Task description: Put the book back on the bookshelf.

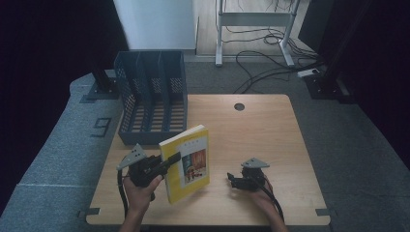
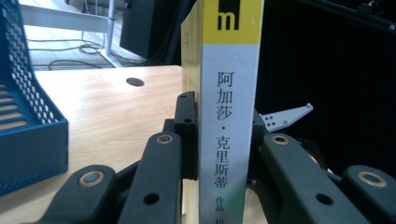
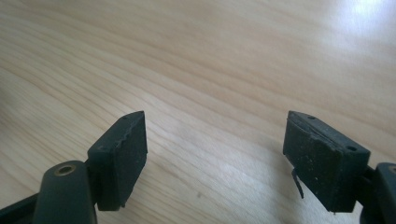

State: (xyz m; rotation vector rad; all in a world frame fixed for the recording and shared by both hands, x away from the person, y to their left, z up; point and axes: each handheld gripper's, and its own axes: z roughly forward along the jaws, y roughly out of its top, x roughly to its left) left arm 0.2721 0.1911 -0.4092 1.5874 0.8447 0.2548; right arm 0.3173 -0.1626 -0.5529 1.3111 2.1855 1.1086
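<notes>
Black jaws of my left gripper [image 2: 223, 154] clamp the yellow book [image 2: 229, 116] by its spine, holding it upright above the table [image 1: 261, 130]. Blue file rack [image 1: 152, 96] sits just ahead of this gripper. My right gripper [image 1: 238, 181] rests spread apart, holding nothing. Carry step, I judge; next I must align the book with a slot.
</notes>
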